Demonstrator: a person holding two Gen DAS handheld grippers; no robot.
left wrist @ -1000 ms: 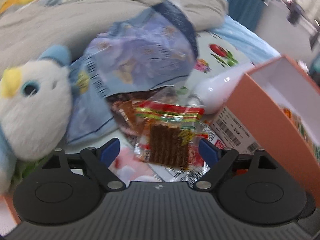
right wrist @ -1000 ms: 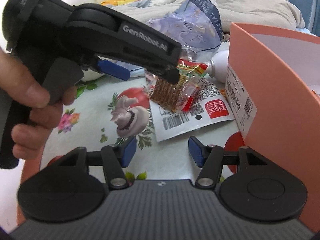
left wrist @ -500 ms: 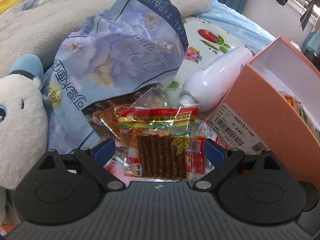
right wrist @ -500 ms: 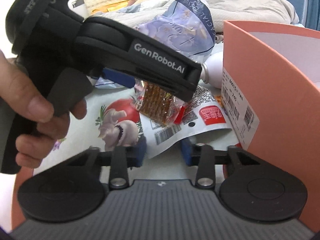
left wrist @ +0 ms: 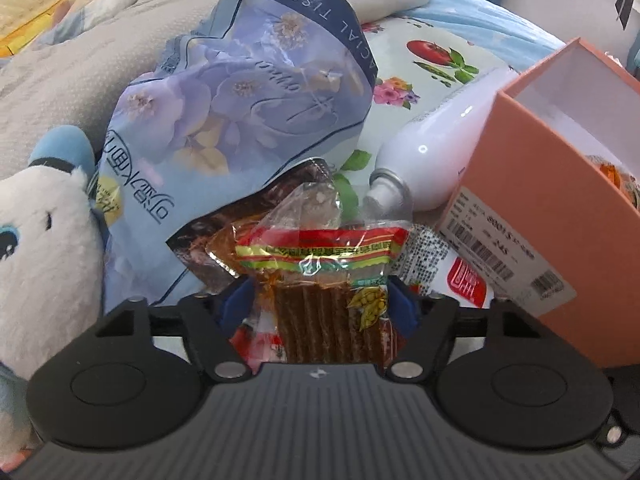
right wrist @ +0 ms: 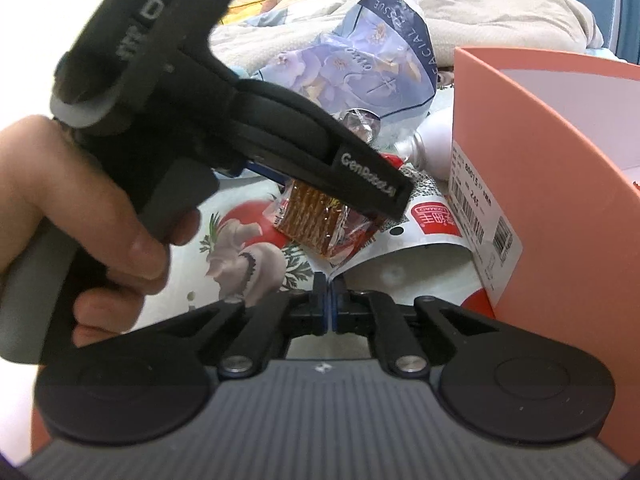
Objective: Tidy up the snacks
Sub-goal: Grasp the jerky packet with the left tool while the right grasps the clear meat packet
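Left gripper (left wrist: pixel 318 304): jaws closed on the snack packet (left wrist: pixel 320 300), its lower end hidden behind the gripper body; plush toy (left wrist: pixel 44 248) cut off at left, tissue pack (left wrist: pixel 240 92) behind. White bottle (left wrist: pixel 436 160) partly blocked by the orange box (left wrist: pixel 532 216), whose contents barely show. Right gripper (right wrist: pixel 330 304): jaws shut on the corner of a white pouch (right wrist: pixel 400 252) lying on the bed beside the box.
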